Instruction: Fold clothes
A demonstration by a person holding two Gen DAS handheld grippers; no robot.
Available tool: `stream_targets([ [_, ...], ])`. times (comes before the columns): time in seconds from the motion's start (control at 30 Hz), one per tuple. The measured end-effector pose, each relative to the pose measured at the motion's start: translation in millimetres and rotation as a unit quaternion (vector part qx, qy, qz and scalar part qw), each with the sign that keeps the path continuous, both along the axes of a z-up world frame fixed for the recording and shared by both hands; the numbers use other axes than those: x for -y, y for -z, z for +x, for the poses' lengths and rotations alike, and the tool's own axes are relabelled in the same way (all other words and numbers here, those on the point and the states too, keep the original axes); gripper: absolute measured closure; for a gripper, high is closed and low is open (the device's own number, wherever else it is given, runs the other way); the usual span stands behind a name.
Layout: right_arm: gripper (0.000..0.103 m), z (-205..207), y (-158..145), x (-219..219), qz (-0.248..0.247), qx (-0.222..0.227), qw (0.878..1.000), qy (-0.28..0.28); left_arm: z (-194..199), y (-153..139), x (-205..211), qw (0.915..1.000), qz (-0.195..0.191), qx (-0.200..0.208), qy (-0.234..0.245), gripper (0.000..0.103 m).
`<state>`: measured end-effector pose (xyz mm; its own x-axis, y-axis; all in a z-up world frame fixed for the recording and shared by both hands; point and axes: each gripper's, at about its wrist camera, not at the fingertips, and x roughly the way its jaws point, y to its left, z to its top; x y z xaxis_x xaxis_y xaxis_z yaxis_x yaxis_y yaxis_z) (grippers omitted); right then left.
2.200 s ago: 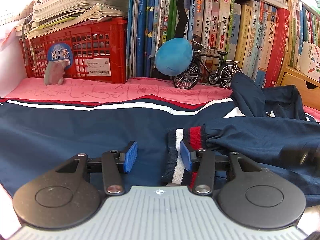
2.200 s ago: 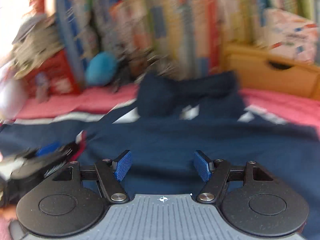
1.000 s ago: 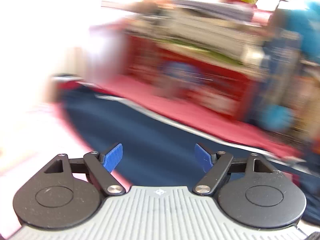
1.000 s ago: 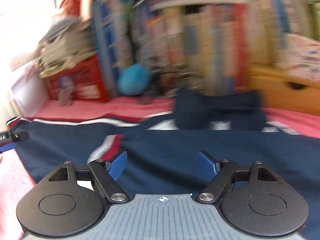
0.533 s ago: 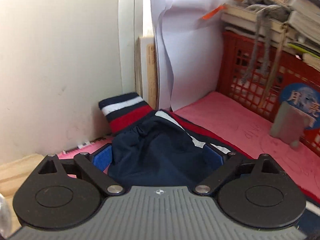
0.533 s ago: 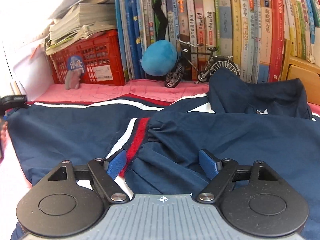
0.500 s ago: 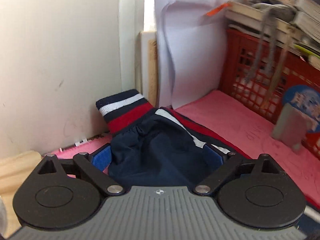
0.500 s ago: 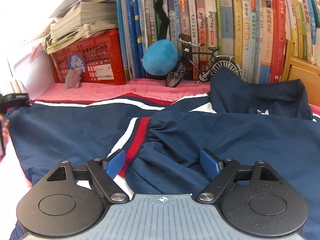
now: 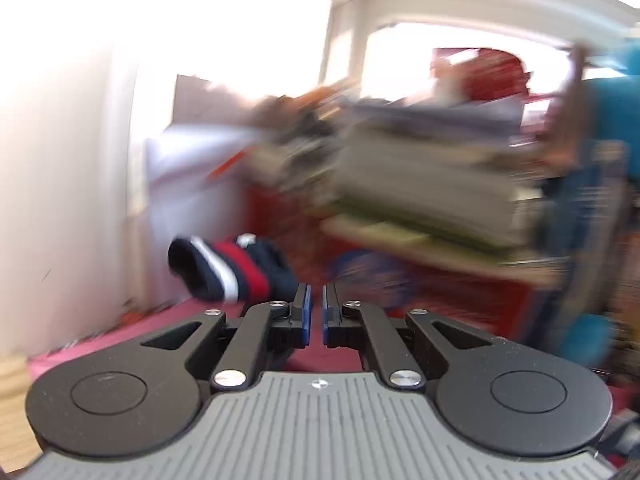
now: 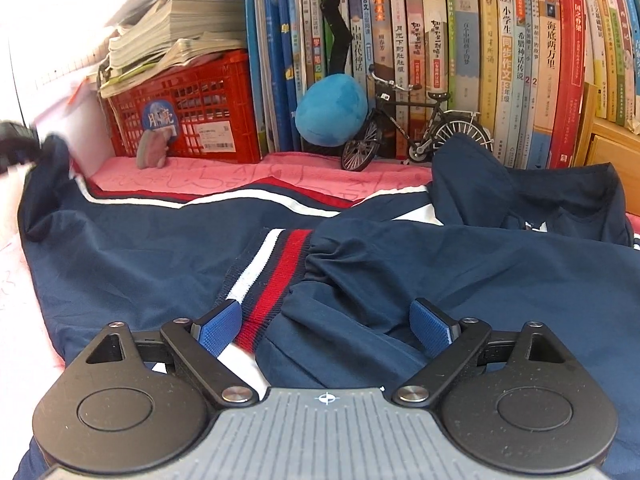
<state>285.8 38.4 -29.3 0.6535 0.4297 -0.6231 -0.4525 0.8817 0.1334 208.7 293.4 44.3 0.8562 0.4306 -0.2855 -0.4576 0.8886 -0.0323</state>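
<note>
Navy fabric with white and red stripes covers most of the right wrist view: a jacket [image 10: 160, 256] lies spread across a pink mat [image 10: 248, 176] on the counter, its body reaching from the far left edge to the far right. One sleeve is folded back over the body, and its ribbed cuff [image 10: 272, 272], banded navy, white and red, lies just ahead of the right gripper [image 10: 326, 326]. That gripper stands wide, its blue pads apart and holding nothing; the left pad [image 10: 218, 326] sits just over the near end of the cuff, while the sleeve cloth runs between the two fingers.

Behind the jacket stand a red crate [image 10: 192, 108] stacked with papers, a row of upright books [image 10: 460, 52], a blue plush ball [image 10: 332, 110] and a small model bicycle [image 10: 412, 132], all along the back of the mat. At the far left of this view the jacket's other sleeve rises off the mat toward a dark, blurred shape, too smeared to read clearly.

The left wrist view is heavily blurred. The left gripper [image 9: 315, 312] is nearly closed, its blue pads parallel with only a thin gap showing. A second striped cuff [image 9: 228, 272] hangs in the air just ahead and to the left of the fingertips, with navy sleeve cloth running down behind the left finger; whether cloth is pinched between the pads cannot be told.
</note>
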Motion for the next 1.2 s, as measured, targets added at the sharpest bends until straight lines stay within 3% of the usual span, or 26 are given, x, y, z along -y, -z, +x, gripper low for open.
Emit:
stream_targets([
  [0.1,0.012,-1.0,-1.8,14.5,0.034,-0.012,0.999,0.010,-15.6,-19.3,52.1,0.9955,0.043,0.021,0.082,0.095],
  [0.3,0.012,-15.7,-11.3,71.3,0.121,-0.047,0.990,0.062,-53.0,23.9,85.9,0.9823,-0.026,-0.055,0.177,0.075],
  [0.43,0.012,-27.4,-27.7,79.5,0.107,-0.021,0.992,0.059,-78.0,52.7,108.5,0.9626,-0.072,-0.105,0.239,0.065],
  [0.47,0.012,-29.2,-33.0,75.0,0.102,-0.016,0.994,0.046,-84.4,59.3,113.7,0.9574,-0.082,-0.116,0.252,0.056],
  [0.5,0.012,-31.3,-37.2,68.6,0.098,-0.011,0.995,0.033,-91.7,61.7,114.6,0.9603,-0.081,-0.113,0.242,0.049],
  [0.57,0.012,-36.7,-40.4,47.2,0.080,0.006,0.997,0.007,-104.8,64.3,108.3,0.9676,-0.076,-0.113,0.213,0.048],
  [0.7,0.012,-34.7,-38.1,-10.1,0.061,0.011,0.998,-0.023,-116.1,65.4,78.5,0.9750,-0.129,-0.097,0.153,0.041],
  [0.77,0.012,-24.3,-33.6,-43.0,0.086,-0.010,0.996,-0.031,-113.0,69.2,65.7,0.9728,-0.166,-0.104,0.122,0.041],
  [0.87,0.012,-0.7,-27.9,-94.5,0.081,-0.024,0.996,-0.038,-110.9,66.4,70.4,0.9749,-0.150,-0.114,0.118,0.042],
  [0.97,0.013,22.8,-22.2,-146.0,0.075,-0.039,0.995,-0.044,-107.3,65.3,77.0,0.9754,-0.133,-0.128,0.121,0.034],
  [1.13,0.015,66.7,-0.4,-202.3,0.044,-0.070,0.995,-0.060,-106.0,66.9,81.2,0.9745,-0.129,-0.132,0.128,0.029],
  [1.17,0.029,65.3,1.9,-212.8,0.028,-0.044,0.996,-0.067,-105.7,68.4,82.7,0.9747,-0.126,-0.134,0.127,0.029],
  [1.2,0.054,62.8,-2.0,-213.6,0.027,-0.039,0.996,-0.074,-105.4,69.7,84.3,0.9749,-0.123,-0.136,0.127,0.029],
])
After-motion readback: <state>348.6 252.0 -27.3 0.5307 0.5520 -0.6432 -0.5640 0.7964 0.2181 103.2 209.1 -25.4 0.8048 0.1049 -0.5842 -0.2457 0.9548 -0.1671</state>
